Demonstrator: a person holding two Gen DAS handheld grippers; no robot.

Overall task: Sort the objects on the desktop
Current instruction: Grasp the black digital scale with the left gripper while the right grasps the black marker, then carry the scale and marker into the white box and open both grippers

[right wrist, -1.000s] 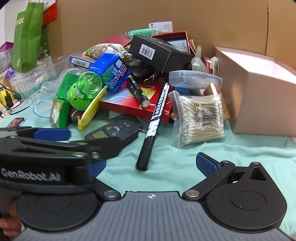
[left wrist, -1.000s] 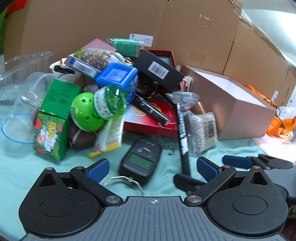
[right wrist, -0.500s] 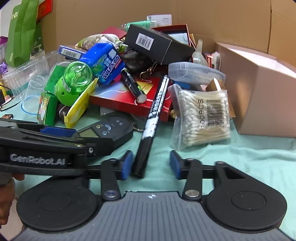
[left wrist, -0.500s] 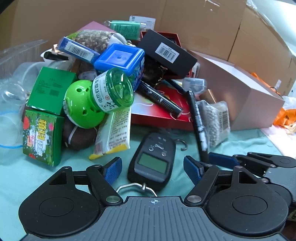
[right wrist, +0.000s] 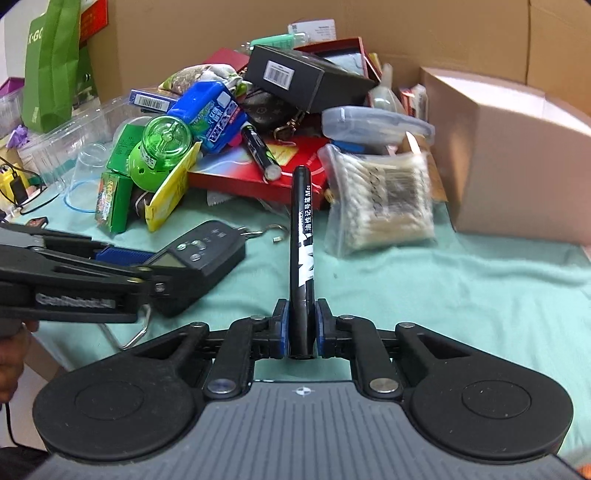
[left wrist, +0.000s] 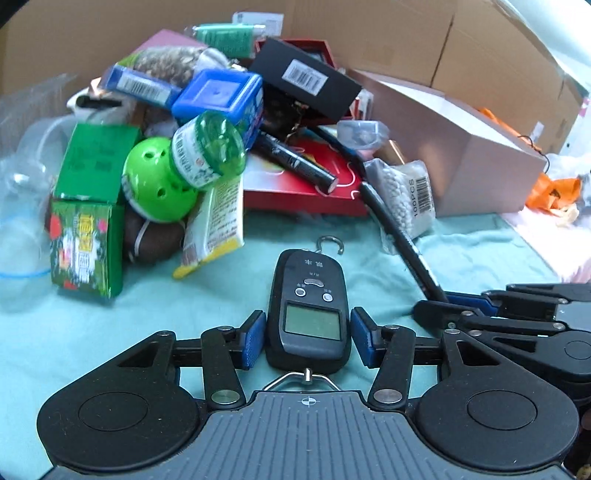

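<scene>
Nearest me in the left wrist view, my left gripper (left wrist: 307,338) straddles the hand scale (left wrist: 309,321), which lies flat on the green cloth (left wrist: 110,332) with its screen up and its hook pointing away; the jaws are closing, the blue pads (left wrist: 254,339) just beside the scale's flanks, and I cannot tell whether they press on it yet. The right wrist view gives me what that one does not: my right gripper (right wrist: 300,334) is clamped narrowly on the lower end of the black marker (right wrist: 303,254), which points away from me toward the heap. From the left camera I see that same marker only from the side, slanting across the cloth into the other gripper at the right edge. The right camera in turn shows the scale from the side, with the left gripper's arm across it, and part of a hand (right wrist: 11,365) at the lower left. Just past the marker lies a bag of cotton swabs (right wrist: 384,203). Beyond that is the pile: a red box (right wrist: 258,173), a second marker (right wrist: 258,151) on it, a green jar (left wrist: 208,151), a green ball (left wrist: 155,188), a blue box (left wrist: 221,96) and a black box (left wrist: 306,81). To the right stands a pink carton (left wrist: 454,147), and brown cardboard (right wrist: 258,22) closes the back.
</scene>
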